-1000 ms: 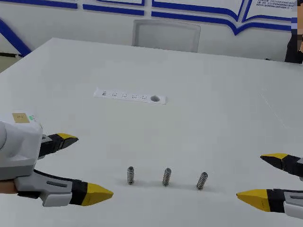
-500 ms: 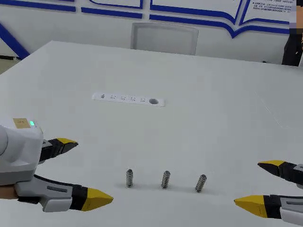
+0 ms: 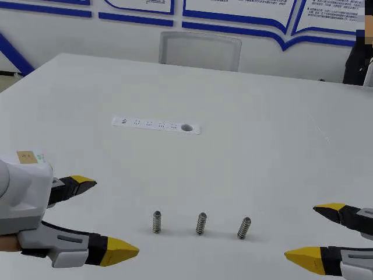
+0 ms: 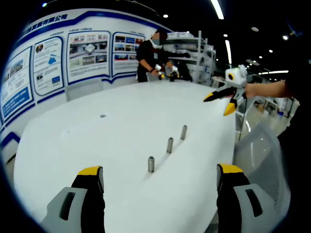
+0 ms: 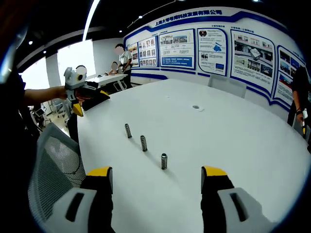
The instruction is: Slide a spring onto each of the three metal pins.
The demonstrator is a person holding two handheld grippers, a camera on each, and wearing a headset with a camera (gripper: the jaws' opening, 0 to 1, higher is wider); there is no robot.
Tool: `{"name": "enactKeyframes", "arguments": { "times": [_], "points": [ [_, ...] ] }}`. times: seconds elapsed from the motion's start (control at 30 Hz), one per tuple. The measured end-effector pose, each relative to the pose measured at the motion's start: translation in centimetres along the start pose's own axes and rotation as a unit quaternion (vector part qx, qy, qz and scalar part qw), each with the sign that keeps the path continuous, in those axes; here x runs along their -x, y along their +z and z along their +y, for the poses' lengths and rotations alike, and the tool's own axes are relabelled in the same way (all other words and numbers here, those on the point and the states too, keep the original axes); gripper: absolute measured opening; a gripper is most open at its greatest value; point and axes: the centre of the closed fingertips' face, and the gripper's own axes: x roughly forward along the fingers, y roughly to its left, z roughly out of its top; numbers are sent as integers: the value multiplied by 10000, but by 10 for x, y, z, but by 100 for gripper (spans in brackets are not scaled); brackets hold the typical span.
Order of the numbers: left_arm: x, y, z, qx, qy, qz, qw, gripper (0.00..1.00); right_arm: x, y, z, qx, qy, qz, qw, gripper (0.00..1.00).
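Three upright metal pins stand in a row on the white table point(image 3: 245, 151), each wearing a coiled spring: left pin point(image 3: 157, 221), middle pin point(image 3: 201, 223), right pin point(image 3: 244, 228). They also show in the left gripper view point(image 4: 169, 144) and the right gripper view point(image 5: 143, 143). My left gripper point(image 3: 108, 217) hangs open at the lower left, apart from the pins, with nothing between its yellow-tipped fingers. At the lower right my right gripper point(image 3: 317, 231) is open and holds nothing.
A white power strip point(image 3: 156, 125) is set into the table beyond the pins. A grey chair point(image 3: 200, 49) stands at the far edge. A person point(image 3: 356, 55) is at the far right. More people stand in the background point(image 4: 158, 56).
The head camera tilted slightly, so the scene sits a bit lower in frame. Both grippers stay open at the sides; the pins and springs have not moved.
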Motion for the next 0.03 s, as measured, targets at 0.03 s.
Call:
{"name": "enactKeyframes", "arguments": {
  "times": [0.03],
  "points": [
    [0,0,-1,-11,-2,10,10000,98,0,0,-1,-21,-5,-18,10000,75]
  ]
}}
